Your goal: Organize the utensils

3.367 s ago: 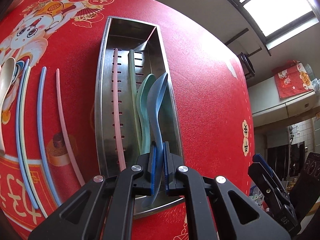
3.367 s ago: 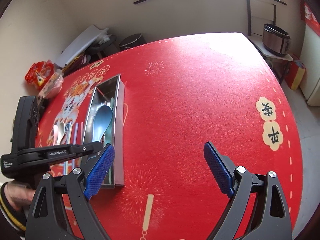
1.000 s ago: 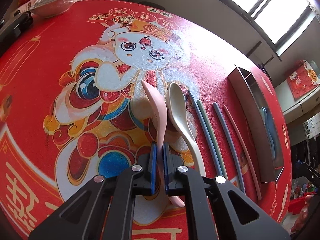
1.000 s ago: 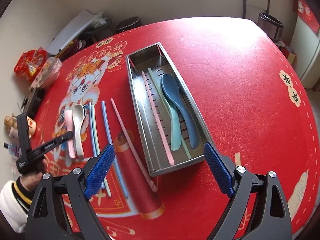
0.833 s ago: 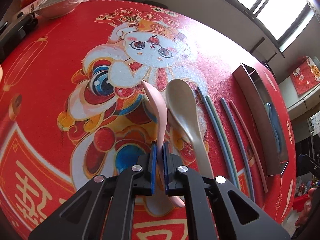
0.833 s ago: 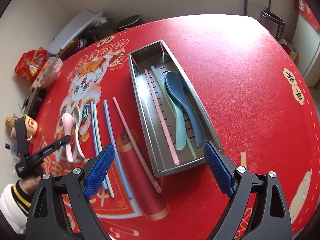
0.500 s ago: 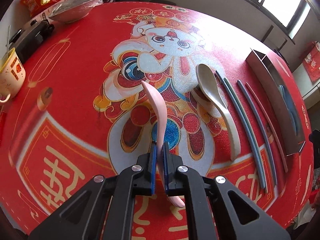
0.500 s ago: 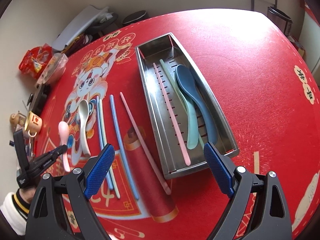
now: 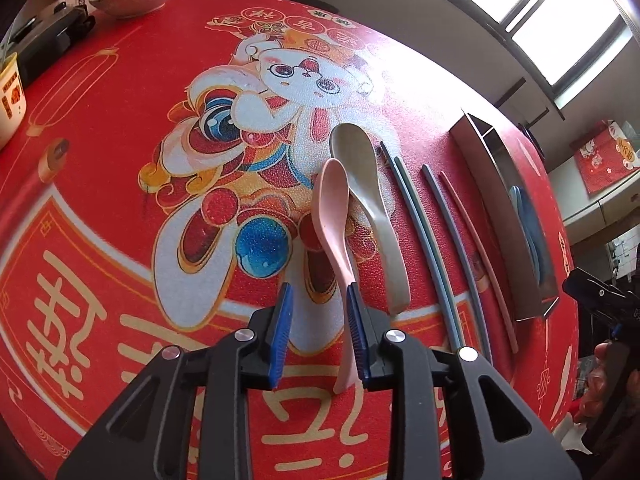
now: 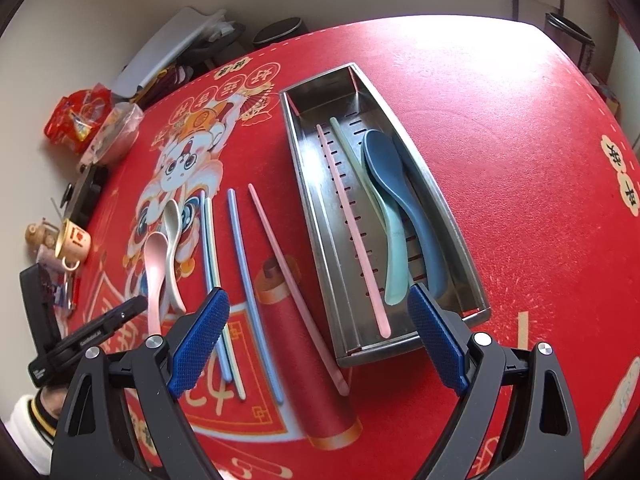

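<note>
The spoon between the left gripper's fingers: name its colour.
Pale pink; the spoon shows best in the left wrist view.

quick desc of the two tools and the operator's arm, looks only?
Both tools: matte black plastic linkage arms with silver pivot screws, and blue knurled pads on the fingers. Left tool shows white "GenRobot.AI" lettering on its side in the right wrist view. Right tool looks identical. No cables visible. Operator's sleeve is white with a black-and-yellow striped cuff.

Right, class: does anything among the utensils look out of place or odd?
Yes. The pink spoon is not gripped: the left gripper is open, the handle against just one finger. Also, one pink chopstick lies in the metal tray, its mate outside on the tablecloth.
</note>
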Demonstrator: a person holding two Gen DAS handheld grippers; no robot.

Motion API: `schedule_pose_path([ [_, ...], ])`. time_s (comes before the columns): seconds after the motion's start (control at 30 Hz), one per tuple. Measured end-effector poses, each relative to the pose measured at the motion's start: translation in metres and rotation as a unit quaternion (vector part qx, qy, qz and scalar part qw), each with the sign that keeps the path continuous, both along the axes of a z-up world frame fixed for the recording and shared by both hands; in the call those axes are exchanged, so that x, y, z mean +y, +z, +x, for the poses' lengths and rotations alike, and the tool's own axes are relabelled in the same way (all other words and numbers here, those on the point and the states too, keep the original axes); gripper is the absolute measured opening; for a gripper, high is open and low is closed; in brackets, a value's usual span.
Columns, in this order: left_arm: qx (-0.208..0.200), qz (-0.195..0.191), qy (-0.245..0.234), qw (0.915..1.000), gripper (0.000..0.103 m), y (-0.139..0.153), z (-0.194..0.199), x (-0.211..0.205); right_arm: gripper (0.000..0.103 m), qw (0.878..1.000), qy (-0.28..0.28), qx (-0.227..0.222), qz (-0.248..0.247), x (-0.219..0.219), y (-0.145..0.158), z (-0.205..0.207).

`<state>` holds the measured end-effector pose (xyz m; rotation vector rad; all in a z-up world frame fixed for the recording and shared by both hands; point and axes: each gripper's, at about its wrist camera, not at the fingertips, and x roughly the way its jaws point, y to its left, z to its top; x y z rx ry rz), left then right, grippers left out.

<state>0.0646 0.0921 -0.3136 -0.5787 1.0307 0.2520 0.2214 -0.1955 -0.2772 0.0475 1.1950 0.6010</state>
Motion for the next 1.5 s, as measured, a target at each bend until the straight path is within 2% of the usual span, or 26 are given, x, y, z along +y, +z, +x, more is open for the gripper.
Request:
schedule_pose_path([
  [0.13,-0.01,-0.03,0.007,0.9995,0.027,-0.004,-0.001,0.003,0.088,1.0,0.004,0.001,-0.001,0.001,-0.001,-0.001],
  [0.5,-0.007,-0.05,-0.016,0.9986,0.027,-0.011,0.012,-0.005,0.088,1.0,-0.008,0.0,-0.004,-0.005,0.0,-0.003],
  [0.57,-0.008,-0.057,-0.022,0.9981,0.016,-0.012,0.013,-0.006,0.088,1.0,-0.011,-0.001,-0.004,-0.007,0.001,-0.003],
  [0.67,-0.006,-0.053,-0.034,0.998,0.01,-0.013,0.014,-0.011,0.088,1.0,-0.017,-0.001,-0.004,-0.01,0.001,-0.003],
  [0.77,-0.002,-0.053,-0.037,0.9979,0.009,-0.017,0.015,-0.013,0.088,1.0,-0.014,0.002,0.003,-0.011,0.001,-0.004],
  [1.1,-0.014,-0.015,-0.064,0.9977,0.007,-0.023,0.017,-0.022,0.087,0.998,0.053,-0.006,0.023,0.013,0.008,-0.017],
  [1.2,-0.019,-0.022,-0.061,0.9977,0.007,-0.025,0.018,-0.022,0.086,0.996,0.088,-0.02,0.013,0.031,0.009,-0.024],
  [1.23,-0.022,-0.026,-0.059,0.9977,0.007,-0.025,0.017,-0.021,0.073,0.995,0.1,-0.024,0.007,0.037,0.009,-0.026],
  [1.27,-0.023,-0.029,-0.057,0.9977,0.007,-0.026,0.016,-0.02,0.065,0.993,0.111,-0.026,-0.004,0.044,0.007,-0.027],
  [1.33,-0.023,-0.03,-0.058,0.9976,0.007,-0.025,0.014,-0.018,0.059,0.991,0.129,-0.031,-0.023,0.056,0.002,-0.028],
  [1.47,-0.029,-0.035,-0.064,0.9969,0.008,-0.025,0.011,-0.015,0.034,0.984,0.158,-0.041,-0.065,0.083,-0.013,-0.03],
  [1.5,-0.031,-0.036,-0.067,0.9966,0.008,-0.026,0.01,-0.014,0.032,0.983,0.162,-0.042,-0.072,0.088,-0.017,-0.029],
])
